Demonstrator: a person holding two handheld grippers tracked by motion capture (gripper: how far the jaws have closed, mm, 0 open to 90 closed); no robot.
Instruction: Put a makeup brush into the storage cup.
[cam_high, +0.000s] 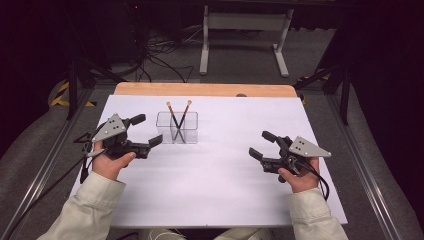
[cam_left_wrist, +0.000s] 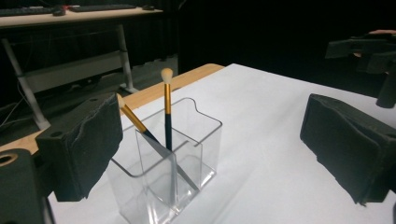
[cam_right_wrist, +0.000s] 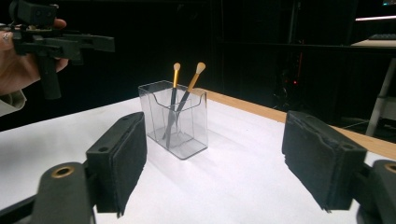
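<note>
A: On the table (cam_high: 215, 90), what takes up the most room?

B: The white sheet (cam_high: 220, 190) that covers nearly all of it; only a strip of bare wood shows along the far edge. Beyond that edge lies grey floor with a white stand (cam_high: 245, 30) and a tangle of cables (cam_high: 160, 55), well away from the work.

A: And on the sheet?

B: A clear plastic holder (cam_high: 177, 128), standing upright a little left of the middle, toward the far side. It has two compartments.

A: What is in it?

B: Two make-up brushes (cam_high: 178, 120) with gold collars and dark handles. They lean against each other and cross inside the holder, tips up above the rim. In the left gripper view both seem to share the nearer compartment, though I cannot tell for sure.

A: Where are the tools?

B: The left gripper (cam_high: 144, 134) hovers just beside the holder on its left, jaws spread wide with nothing between them. The right gripper (cam_high: 261, 145) is well apart on the right side of the sheet, jaws also spread and empty.

A: Anything blocking the holder?

B: Bare sheet lies between each gripper and the holder.
</note>
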